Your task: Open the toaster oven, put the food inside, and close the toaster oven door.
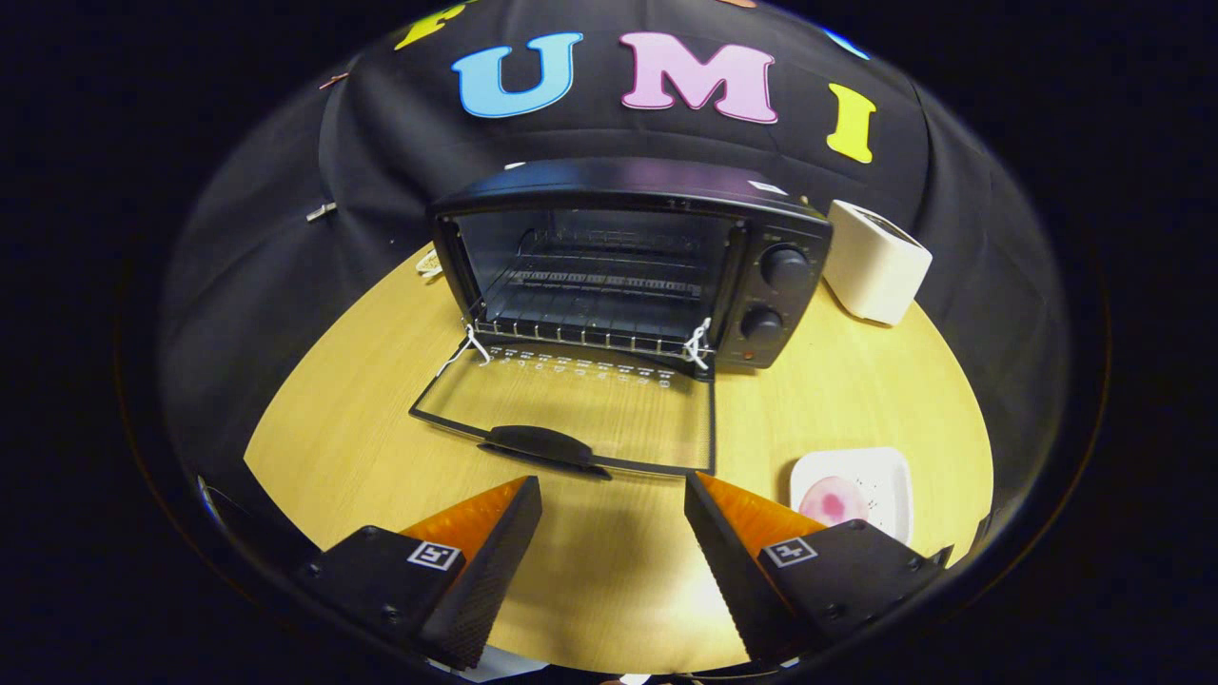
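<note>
Hovering apart and empty, gripper (613, 495) faces the open toaster oven (628, 262); no brand legible; pink food (834, 499) beside.

My gripper (614, 495), jaws apart, showed matt black ribbed pads (481, 571) over a smooth pale wood-grain table (362, 428); beyond, the toaster oven (628, 262) had glossy black casing, a clear glass door (580, 404) and wire metal rack (590, 328).

A pale wood-grain bench (362, 447) spreads across the scene, lit brightly from above with soft shadows. Black cloth (285, 247) drapes the booth wall from nine round to three o'clock. A white toaster (875, 262) stands at two o'clock.
</note>
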`<state>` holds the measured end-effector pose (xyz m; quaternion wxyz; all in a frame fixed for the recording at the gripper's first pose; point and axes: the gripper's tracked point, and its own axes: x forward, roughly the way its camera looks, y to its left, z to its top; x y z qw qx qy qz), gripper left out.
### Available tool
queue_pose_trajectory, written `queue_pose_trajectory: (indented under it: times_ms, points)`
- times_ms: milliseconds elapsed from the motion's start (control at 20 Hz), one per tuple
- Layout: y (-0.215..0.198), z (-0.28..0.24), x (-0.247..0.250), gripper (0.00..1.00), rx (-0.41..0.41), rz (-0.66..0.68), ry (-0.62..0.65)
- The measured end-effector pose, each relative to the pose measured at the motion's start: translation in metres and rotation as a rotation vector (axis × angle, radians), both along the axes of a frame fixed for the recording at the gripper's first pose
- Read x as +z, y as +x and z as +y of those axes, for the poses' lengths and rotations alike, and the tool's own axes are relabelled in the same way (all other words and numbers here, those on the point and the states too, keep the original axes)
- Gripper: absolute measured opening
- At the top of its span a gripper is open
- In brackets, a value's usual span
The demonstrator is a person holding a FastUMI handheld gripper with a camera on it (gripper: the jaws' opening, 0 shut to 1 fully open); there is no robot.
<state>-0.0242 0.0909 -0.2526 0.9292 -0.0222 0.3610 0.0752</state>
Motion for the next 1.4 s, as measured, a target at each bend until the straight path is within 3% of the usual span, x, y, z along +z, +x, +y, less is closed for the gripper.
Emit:
queue_pose_trajectory:
  times_ms: [450,1050,1400]
  points:
    - [0.015,-0.122,0.034,0.99,-0.049,-0.004,0.024]
    - [0.003,-0.257,-0.018,0.97,-0.111,0.206,0.042]
    - [-0.008,-0.291,-0.061,0.97,-0.085,0.301,0.040]
